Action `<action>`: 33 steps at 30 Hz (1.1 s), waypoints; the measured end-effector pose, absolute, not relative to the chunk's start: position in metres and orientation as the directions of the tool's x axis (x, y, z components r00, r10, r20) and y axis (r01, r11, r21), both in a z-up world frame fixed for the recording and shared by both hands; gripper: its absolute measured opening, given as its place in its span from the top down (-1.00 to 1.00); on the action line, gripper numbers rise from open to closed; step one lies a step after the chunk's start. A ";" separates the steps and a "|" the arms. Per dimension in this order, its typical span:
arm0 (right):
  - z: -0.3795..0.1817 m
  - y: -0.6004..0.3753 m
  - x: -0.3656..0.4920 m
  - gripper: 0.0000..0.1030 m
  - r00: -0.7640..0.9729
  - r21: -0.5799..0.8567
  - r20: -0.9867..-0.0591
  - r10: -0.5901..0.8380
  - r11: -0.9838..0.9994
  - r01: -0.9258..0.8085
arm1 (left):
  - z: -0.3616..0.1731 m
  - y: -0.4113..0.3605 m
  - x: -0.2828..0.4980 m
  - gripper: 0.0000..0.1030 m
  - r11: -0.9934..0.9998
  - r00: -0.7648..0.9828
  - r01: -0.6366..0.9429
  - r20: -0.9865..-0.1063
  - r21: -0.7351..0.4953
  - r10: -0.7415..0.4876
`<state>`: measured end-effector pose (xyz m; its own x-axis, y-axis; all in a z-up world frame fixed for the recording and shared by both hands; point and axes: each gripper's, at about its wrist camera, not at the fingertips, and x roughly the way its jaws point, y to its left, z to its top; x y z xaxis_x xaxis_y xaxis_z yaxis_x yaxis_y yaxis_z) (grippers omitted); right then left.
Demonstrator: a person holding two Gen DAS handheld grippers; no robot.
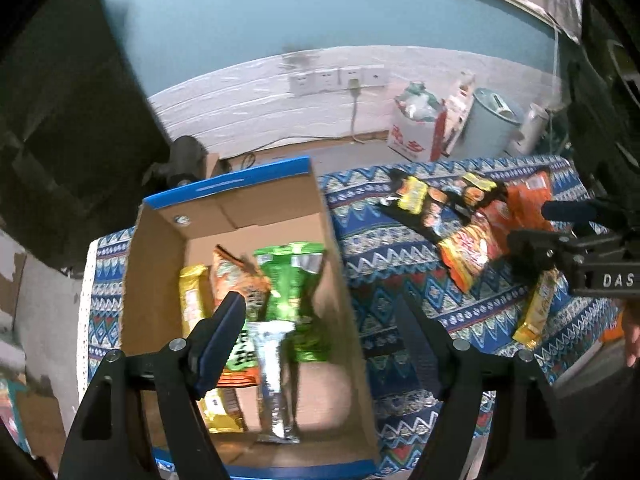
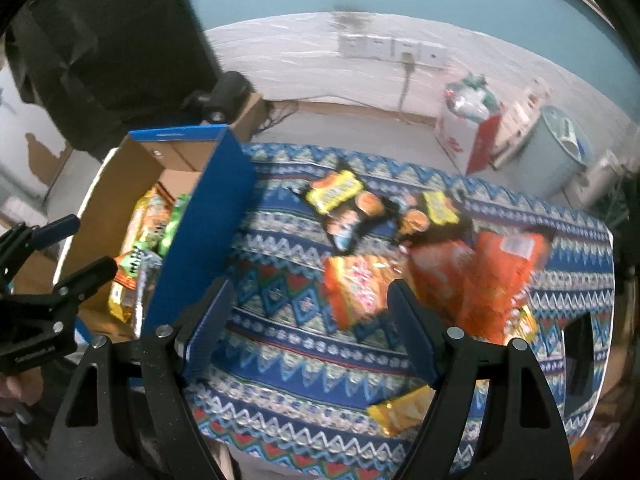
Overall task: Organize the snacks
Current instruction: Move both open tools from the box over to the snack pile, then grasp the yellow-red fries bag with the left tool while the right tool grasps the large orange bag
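Observation:
A blue-rimmed cardboard box (image 1: 160, 264) stands at the table's left end and holds several snack packs: a green bag (image 1: 292, 280), an orange bag (image 1: 236, 276), a yellow pack (image 1: 192, 300) and a silver packet (image 1: 276, 380). My left gripper (image 1: 320, 312) hangs open above the box's right side, nothing between its fingers. Loose snacks lie on the patterned cloth (image 2: 288, 360): black-and-yellow bags (image 2: 344, 204), an orange noodle pack (image 2: 356, 288), a big orange bag (image 2: 500, 276) and a yellow pack (image 2: 400, 412). My right gripper (image 2: 308, 304) is open over the cloth beside the noodle pack, holding nothing.
The box's blue side wall (image 2: 204, 232) rises just left of my right gripper. On the floor behind the table stand a white-and-red carton (image 1: 416, 136) and a pale bin (image 1: 488, 124). A dark cabinet (image 1: 68, 120) fills the left. Wall sockets (image 1: 336, 80) sit low on the wall.

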<state>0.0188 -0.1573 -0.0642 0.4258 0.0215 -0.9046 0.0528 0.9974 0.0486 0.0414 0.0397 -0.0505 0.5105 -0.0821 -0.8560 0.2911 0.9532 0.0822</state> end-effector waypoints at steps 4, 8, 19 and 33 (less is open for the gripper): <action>-0.066 -0.177 0.009 -0.54 0.415 0.045 -0.910 0.007 0.996 0.082 | -0.052 0.018 0.039 -0.52 0.938 0.505 0.331 -0.860 0.108 -0.080; -0.062 -0.194 0.000 -0.55 0.418 0.025 -0.908 -0.020 0.994 0.103 | -0.050 -0.003 0.039 -0.52 0.921 0.486 0.374 -0.869 0.107 -0.096; -0.053 -0.253 -0.006 -0.55 0.360 -0.030 -0.929 -0.088 0.986 0.165 | -0.041 -0.082 0.040 -0.53 0.820 0.434 0.558 -0.887 0.125 -0.159; -0.088 -0.314 0.019 -0.56 0.254 0.020 -0.967 -0.033 0.979 0.202 | -0.068 -0.115 0.098 -0.56 0.777 0.304 0.629 -0.927 0.020 -0.222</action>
